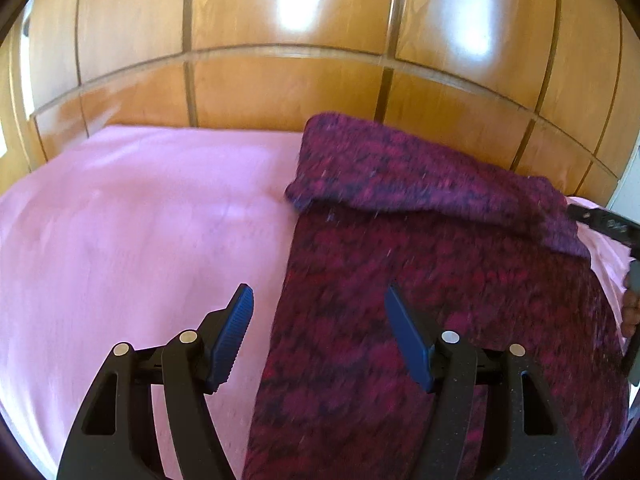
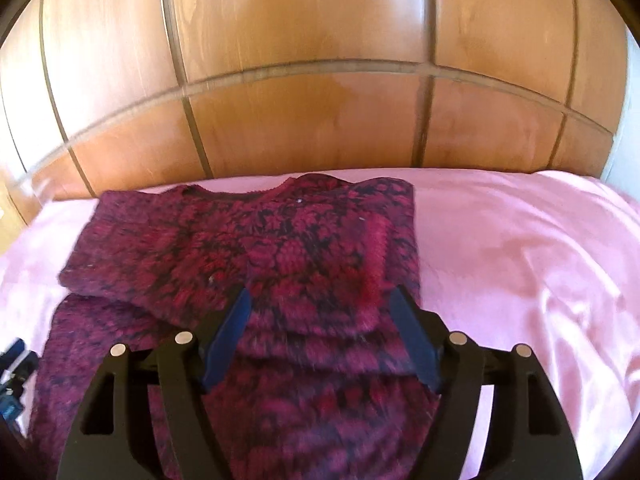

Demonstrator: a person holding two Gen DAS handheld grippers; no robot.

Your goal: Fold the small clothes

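Left wrist view. Left tool (image 1: 318, 332), black frame with blue ribbed pads, jaws spread wide and released, nothing pressed between them. It hangs over the left edge of the dark red and purple patterned knit sweater (image 1: 420, 320): one pad (image 1: 232, 336) over bare sheet, the other over the knit. The sweater lies flat on the pink bed sheet (image 1: 140, 240), filling the right half of the view. A sleeve (image 1: 420, 172) is folded across the upper part of the sweater, running from centre toward the right. At the far right edge, part of the other black tool and a bit of a hand (image 1: 630, 312) show. Behind the bed stands a glossy brown wooden panelled wall (image 1: 280, 80). Picture somewhat blurred.

Right wrist view. Right tool (image 2: 320, 332), same black build with blue pads, jaws apart and released; the knit lies below the gap, but the pads do not press on it. The sweater (image 2: 280, 248) is at centre on the pink sheet (image 2: 520, 260), neckline (image 2: 248, 194) toward the wooden wall (image 2: 300, 100). Its left sleeve (image 2: 132, 248) is folded inward over the body; another folded layer lies on the right side, just ahead of the pads. The lower body runs under the tool toward the camera. At the left edge a small part of the left tool (image 2: 16, 372) shows beside the hem.
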